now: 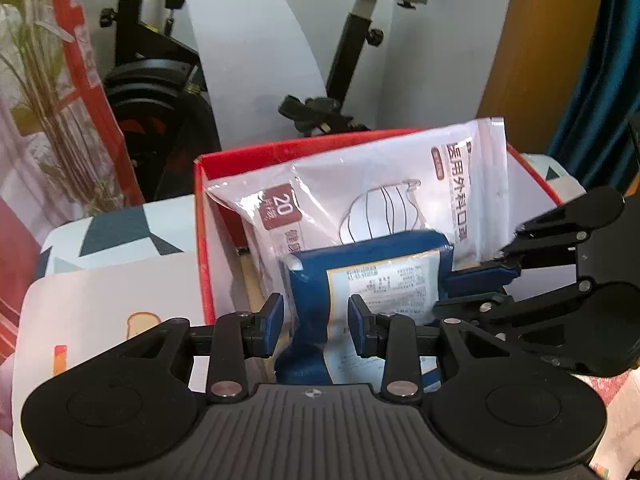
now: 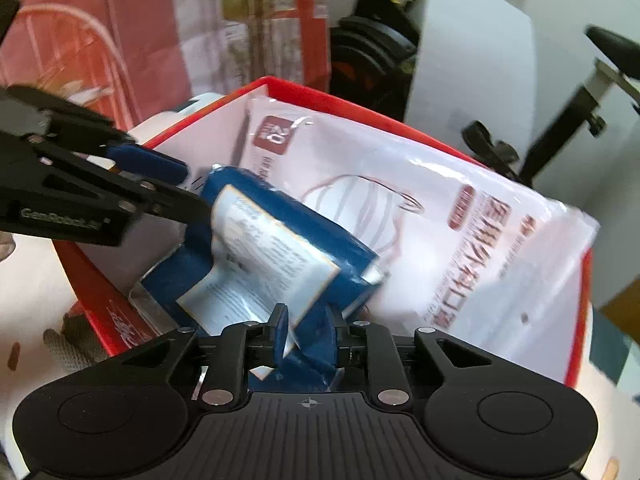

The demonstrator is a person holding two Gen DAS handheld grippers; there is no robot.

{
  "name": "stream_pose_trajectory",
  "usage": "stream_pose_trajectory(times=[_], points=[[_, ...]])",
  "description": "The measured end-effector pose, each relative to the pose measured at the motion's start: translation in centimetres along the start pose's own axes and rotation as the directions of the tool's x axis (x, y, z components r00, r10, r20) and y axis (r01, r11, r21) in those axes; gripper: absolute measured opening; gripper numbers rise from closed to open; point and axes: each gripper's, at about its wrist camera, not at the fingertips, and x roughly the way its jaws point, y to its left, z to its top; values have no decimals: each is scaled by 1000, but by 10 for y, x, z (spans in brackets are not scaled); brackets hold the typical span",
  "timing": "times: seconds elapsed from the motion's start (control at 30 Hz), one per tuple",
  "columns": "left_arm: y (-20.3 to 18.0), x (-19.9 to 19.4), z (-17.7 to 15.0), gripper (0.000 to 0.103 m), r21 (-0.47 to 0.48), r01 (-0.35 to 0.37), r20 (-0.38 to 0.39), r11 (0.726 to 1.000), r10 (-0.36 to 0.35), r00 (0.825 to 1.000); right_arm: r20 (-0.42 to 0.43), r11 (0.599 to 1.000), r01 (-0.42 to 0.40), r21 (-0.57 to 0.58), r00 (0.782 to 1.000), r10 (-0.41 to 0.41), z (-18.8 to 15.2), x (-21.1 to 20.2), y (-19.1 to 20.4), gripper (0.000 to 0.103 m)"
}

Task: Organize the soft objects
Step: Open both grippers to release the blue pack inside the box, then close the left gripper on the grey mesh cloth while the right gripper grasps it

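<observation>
- The left gripper point(image 1: 316, 326) has its blue pads set at either side of the near end of a blue soft pack point(image 1: 372, 276); the left pad stands clear of the wrapper, the right pad lies at the pack's white label, and whether it presses there cannot be told.
- The right gripper point(image 2: 308, 332) is clamped on the pack's blue end, its two fingers close together with the wrapper bunched between them; in the left wrist view it reaches in from 3 o'clock and bites the pack's right edge.
- The blue soft pack point(image 2: 280, 248) stands tilted in a red cardboard box point(image 1: 202, 216), its white printed label facing the cameras and its far end leaning on the bag behind it.
- Behind the pack, at 12 o'clock, a clear bag of face masks point(image 1: 400, 184) with a drawn mask and a red "20" patch lies sloped against the box's far wall.
- The box rests on a cloth with dark triangles point(image 1: 120, 232).
- Beyond the box, at 12 o'clock, an exercise bike point(image 1: 356, 32) stands by a white wall.
- At 10 o'clock, dried plant stems point(image 1: 48, 112) rise beside a red frame.
</observation>
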Motion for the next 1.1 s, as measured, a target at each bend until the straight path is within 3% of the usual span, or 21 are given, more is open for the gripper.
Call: stream_pose_trajectory(times=[0.2,0.5,0.8,1.1], points=[[-6,-24,-8,42,-23,-31,96,999,33,995,140,997,6,73,990,-16,-23,-41,-5,25],[-23,-76,-41,50,-62,-50,230,997,63,971,341,992,14,123,938,-56,-66,-103,12,34],[-35,-94,-91,50,-151,-25,225,988,59,973,389,986,14,167,918,-79,-110,-130,31,34],[-36,-87,-140,50,-242,-11,165,970,52,985,308,960,-10,281,948,-80,-164,-114,28,34]])
